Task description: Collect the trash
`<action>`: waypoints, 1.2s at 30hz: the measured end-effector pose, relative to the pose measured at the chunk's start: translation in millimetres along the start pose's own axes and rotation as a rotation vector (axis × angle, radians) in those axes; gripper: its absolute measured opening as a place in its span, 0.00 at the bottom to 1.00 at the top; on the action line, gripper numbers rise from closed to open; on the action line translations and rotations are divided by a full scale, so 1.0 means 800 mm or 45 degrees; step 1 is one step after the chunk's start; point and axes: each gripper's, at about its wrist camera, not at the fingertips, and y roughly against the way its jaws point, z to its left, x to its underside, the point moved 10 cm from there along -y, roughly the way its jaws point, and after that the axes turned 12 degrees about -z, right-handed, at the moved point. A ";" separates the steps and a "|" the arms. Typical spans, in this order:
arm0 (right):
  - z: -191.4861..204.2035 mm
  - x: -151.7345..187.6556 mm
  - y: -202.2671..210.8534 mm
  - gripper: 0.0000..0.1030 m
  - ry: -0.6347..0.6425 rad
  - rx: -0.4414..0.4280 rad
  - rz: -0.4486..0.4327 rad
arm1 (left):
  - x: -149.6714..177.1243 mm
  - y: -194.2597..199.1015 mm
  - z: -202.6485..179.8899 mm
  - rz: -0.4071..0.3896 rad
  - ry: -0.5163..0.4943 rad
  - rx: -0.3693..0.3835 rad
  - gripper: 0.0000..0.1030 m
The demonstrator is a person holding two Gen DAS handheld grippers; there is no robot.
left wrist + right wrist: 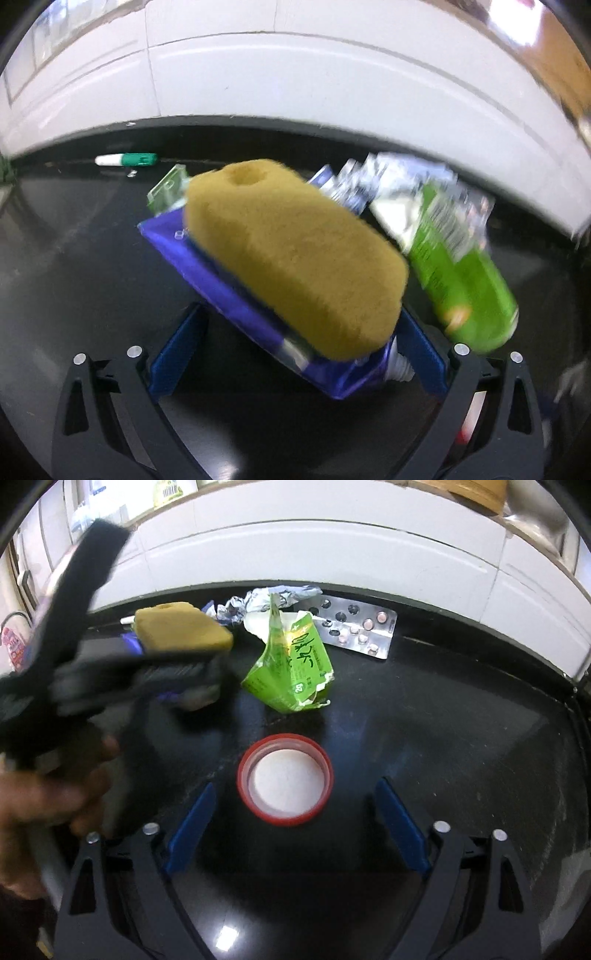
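Note:
My left gripper [295, 347] holds a blue package [218, 280] with a yellow sponge [291, 258] on it, lifted above the black table; its blue fingers [177, 354] flank the package. In the right wrist view the left gripper [207, 661] and sponge [177, 631] are blurred at the left. A torn green carton [291, 668] lies mid-table and also shows in the left wrist view [458, 266]. A red lid [285, 779] lies upside down just ahead of my open, empty right gripper [295, 834].
Crumpled foil [266, 598] and a pill blister pack [354, 627] lie at the back by the white wall [332, 554]. A green and white marker [127, 160] lies at the table's far left. A hand [48, 801] holds the left gripper.

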 end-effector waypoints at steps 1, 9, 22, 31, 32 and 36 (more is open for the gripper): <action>0.000 0.000 0.001 0.75 0.010 0.006 -0.008 | 0.006 0.005 0.006 0.001 -0.028 0.012 0.94; 0.005 0.022 0.021 0.73 0.010 0.008 -0.012 | 0.076 0.074 0.089 0.030 -0.200 0.091 0.94; 0.008 0.014 0.010 0.47 -0.059 0.061 -0.042 | 0.053 0.053 0.067 0.019 -0.130 0.007 0.89; 0.021 0.040 0.072 0.46 -0.077 0.045 -0.071 | 0.073 0.135 0.099 -0.048 -0.146 0.037 0.26; 0.025 0.046 0.081 0.46 -0.074 0.047 -0.075 | 0.078 0.143 0.102 -0.046 -0.136 0.052 0.24; 0.032 0.069 0.118 0.46 -0.091 0.024 -0.096 | 0.104 0.184 0.119 -0.088 -0.165 0.045 0.16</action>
